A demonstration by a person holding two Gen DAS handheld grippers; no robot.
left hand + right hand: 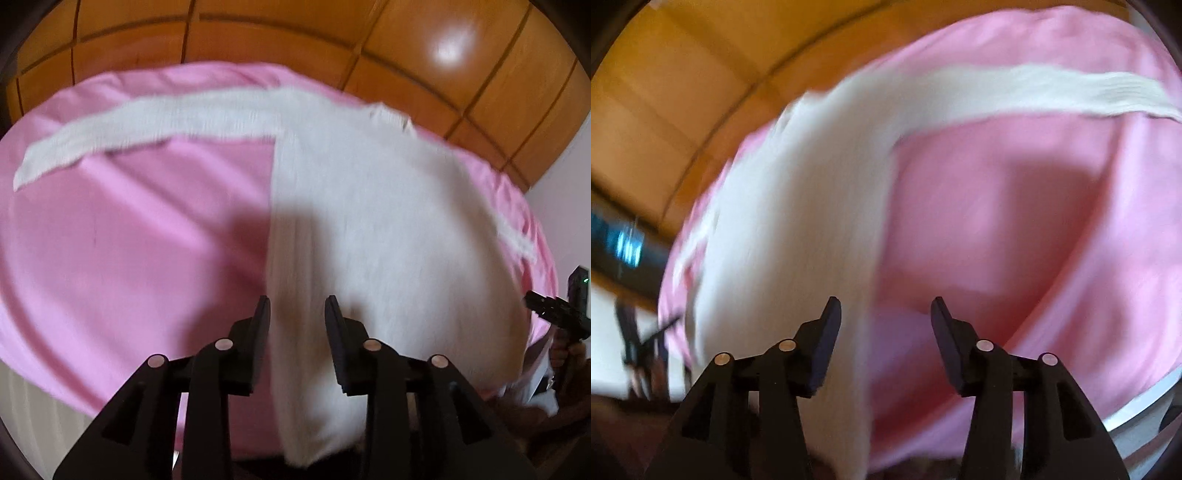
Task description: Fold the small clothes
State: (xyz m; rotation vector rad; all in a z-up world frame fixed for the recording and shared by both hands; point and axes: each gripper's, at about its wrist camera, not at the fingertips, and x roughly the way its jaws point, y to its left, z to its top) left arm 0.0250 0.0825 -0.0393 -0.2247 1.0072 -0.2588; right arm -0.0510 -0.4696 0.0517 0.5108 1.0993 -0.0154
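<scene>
A white long-sleeved garment (pixel 369 221) lies flat on a pink sheet (pixel 129 240). One sleeve (pixel 147 122) stretches away to the left along the far side. My left gripper (pixel 297 301) hovers open over the garment's straight left edge, with nothing pinched between its black fingers (pixel 258 325). In the right wrist view the same garment (pixel 798 206) fills the left half, and its sleeve (pixel 1052 92) runs off to the right. My right gripper (pixel 885 301) is open above the garment's edge and the pink sheet (pixel 1015 221). Both views are motion-blurred.
A wooden panelled wall (pixel 443 55) stands behind the bed. The other gripper (pixel 554 314) shows at the right edge of the left wrist view, held in a hand. The white rim of the bed (pixel 1145 402) shows at lower right.
</scene>
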